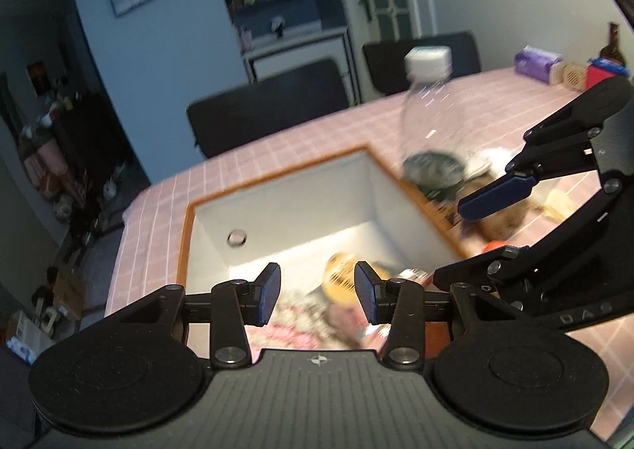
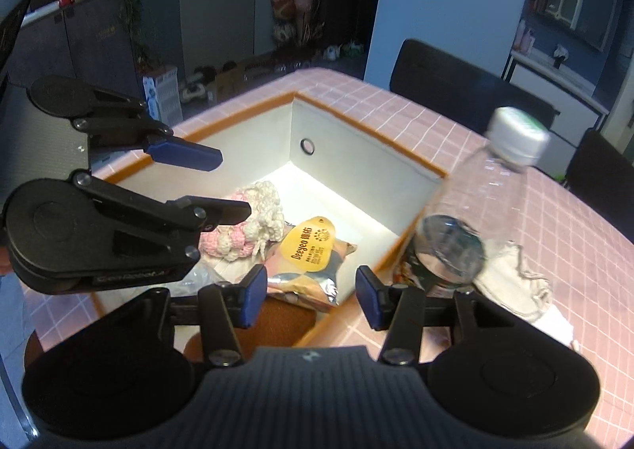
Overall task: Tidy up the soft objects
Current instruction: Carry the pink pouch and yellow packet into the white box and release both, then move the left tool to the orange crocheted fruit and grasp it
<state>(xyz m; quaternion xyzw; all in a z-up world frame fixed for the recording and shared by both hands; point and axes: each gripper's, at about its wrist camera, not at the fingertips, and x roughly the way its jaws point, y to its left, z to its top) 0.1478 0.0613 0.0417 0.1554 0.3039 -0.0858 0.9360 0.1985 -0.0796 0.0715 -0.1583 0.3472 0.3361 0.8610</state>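
Observation:
A white storage box with an orange rim (image 2: 356, 130) stands on the pink checked table. Inside lie a pink and white knitted item (image 2: 257, 225) and a yellow soft packet (image 2: 313, 251); both show blurred in the left wrist view (image 1: 340, 282). My left gripper (image 1: 317, 292) is open and empty above the box's near end, and shows in the right wrist view (image 2: 232, 185). My right gripper (image 2: 311, 296) is open and empty over the box's near corner, and shows in the left wrist view (image 1: 491, 227). A white cloth (image 2: 515, 278) lies on the table right of the box.
A clear plastic bottle with a white cap (image 2: 475, 211) stands beside the box's right wall, also in the left wrist view (image 1: 432, 120). Black chairs (image 1: 269, 108) stand behind the table. A purple tissue pack (image 1: 537, 62) and other items sit at the far table corner.

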